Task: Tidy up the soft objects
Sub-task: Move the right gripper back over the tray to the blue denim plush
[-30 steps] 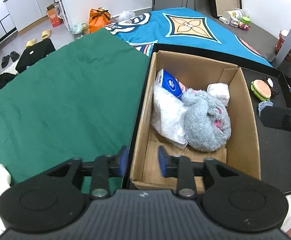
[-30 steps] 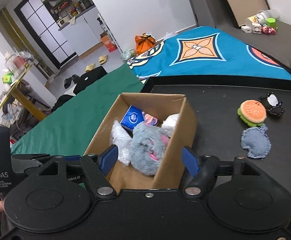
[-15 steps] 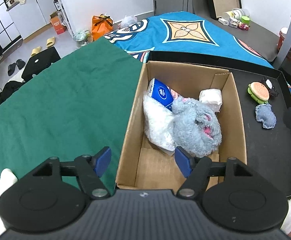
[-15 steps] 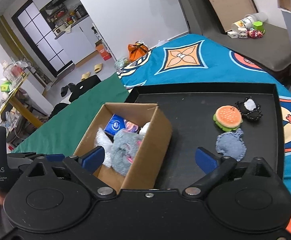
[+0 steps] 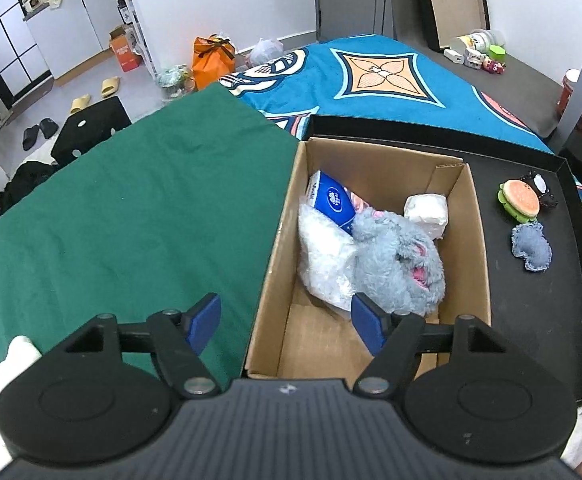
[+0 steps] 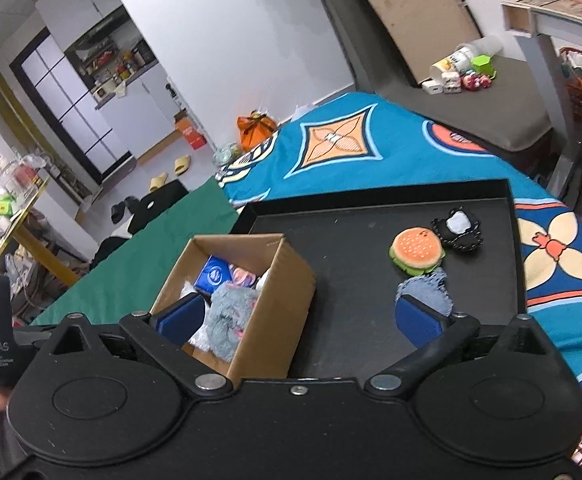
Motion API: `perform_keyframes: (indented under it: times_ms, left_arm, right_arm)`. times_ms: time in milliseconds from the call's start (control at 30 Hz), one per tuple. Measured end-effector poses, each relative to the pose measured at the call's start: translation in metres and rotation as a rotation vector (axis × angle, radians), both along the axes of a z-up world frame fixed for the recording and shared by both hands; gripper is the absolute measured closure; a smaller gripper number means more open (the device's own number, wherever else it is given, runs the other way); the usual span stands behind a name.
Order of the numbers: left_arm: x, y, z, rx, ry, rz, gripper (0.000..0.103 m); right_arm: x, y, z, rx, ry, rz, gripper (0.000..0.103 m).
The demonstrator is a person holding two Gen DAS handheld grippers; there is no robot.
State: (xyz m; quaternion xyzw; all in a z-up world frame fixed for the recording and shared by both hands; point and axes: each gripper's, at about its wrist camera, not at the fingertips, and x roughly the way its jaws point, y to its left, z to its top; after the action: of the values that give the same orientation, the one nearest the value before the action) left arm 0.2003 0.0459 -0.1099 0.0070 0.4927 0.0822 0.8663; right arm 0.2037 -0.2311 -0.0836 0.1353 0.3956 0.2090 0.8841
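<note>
A cardboard box (image 5: pixel 471 240) stands on the black tray (image 5: pixel 531 320). Inside lie a grey plush (image 5: pixel 395 268), a white plastic bag (image 5: pixel 323 256), a blue tissue pack (image 5: pixel 333 200) and a white bundle (image 5: pixel 427 212). To its right on the tray rest a burger toy (image 6: pixel 417 252), a denim patch (image 6: pixel 427 288) and a black-and-white toy (image 6: pixel 459 228). My left gripper (image 5: pixel 287 320) hovers open over the box's near left wall, holding nothing. My right gripper (image 6: pixel 299 318) is opening wide and empty; the box's corner (image 6: pixel 275 320) shows between its fingers, and the patch lies just past the right one.
A green cloth (image 5: pixel 131 220) covers the surface left of the tray, and a blue patterned cloth (image 5: pixel 371 92) lies behind it. A white-gloved hand (image 5: pixel 15 360) shows at lower left. A grey bench with small items (image 6: pixel 463 76) and a table leg (image 6: pixel 563 128) stand at the back right.
Both grippers' jaws have spread wider. The left one has lifted back from the box. The right one has swung to the right, so the tray's toys now sit nearer its middle.
</note>
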Motion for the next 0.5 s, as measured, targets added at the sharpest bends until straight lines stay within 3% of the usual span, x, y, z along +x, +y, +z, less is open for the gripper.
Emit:
perform_keyframes:
  times_ms: [300, 500]
  left_arm:
    - [0.002, -0.007, 0.001, 0.032, -0.008, -0.009, 0.032]
    - [0.005, -0.011, -0.005, 0.076, -0.007, -0.013, 0.032]
  right_arm:
    - [0.012, -0.015, -0.001, -0.027, -0.078, -0.010, 0.000]
    - [0.023, -0.025, -0.018, -0.035, -0.108, -0.021, 0.000]
